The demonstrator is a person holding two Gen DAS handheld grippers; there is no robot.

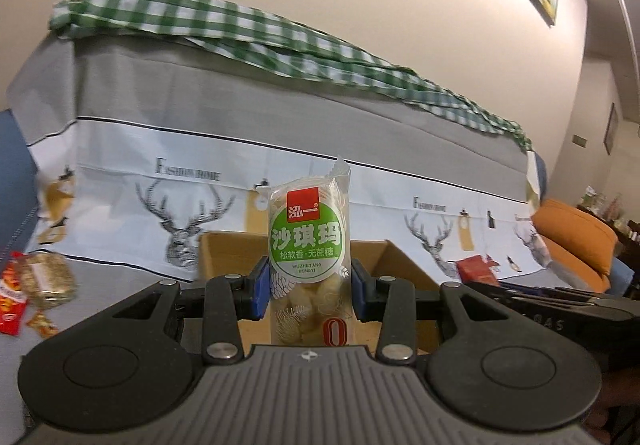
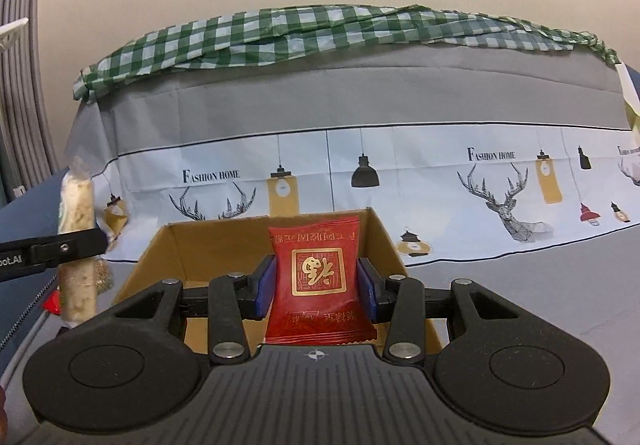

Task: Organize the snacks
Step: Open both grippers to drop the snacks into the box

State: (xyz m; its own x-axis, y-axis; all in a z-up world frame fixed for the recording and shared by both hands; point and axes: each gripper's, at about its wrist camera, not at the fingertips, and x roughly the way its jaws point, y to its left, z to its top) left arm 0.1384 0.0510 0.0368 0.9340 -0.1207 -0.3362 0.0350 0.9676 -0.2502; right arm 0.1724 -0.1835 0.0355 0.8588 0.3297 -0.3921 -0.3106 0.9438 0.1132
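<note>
My left gripper (image 1: 309,285) is shut on a clear snack pack with a green round label (image 1: 307,245), held upright in front of an open cardboard box (image 1: 228,249). In the right wrist view my right gripper (image 2: 316,285) is shut on a red sachet with a gold seal (image 2: 318,277), held just above the near side of the same cardboard box (image 2: 380,233). The left gripper with its pale snack pack (image 2: 78,245) shows at the left edge of the right wrist view. The red sachet (image 1: 478,269) and the right gripper's black fingers (image 1: 552,295) show at the right of the left wrist view.
Several loose snacks (image 1: 36,281) lie on the grey cloth at the left. Behind the box rises a sofa back draped with a deer-print cloth (image 2: 400,173) and a green checked cloth (image 2: 320,29). An orange cushion (image 1: 576,241) sits far right.
</note>
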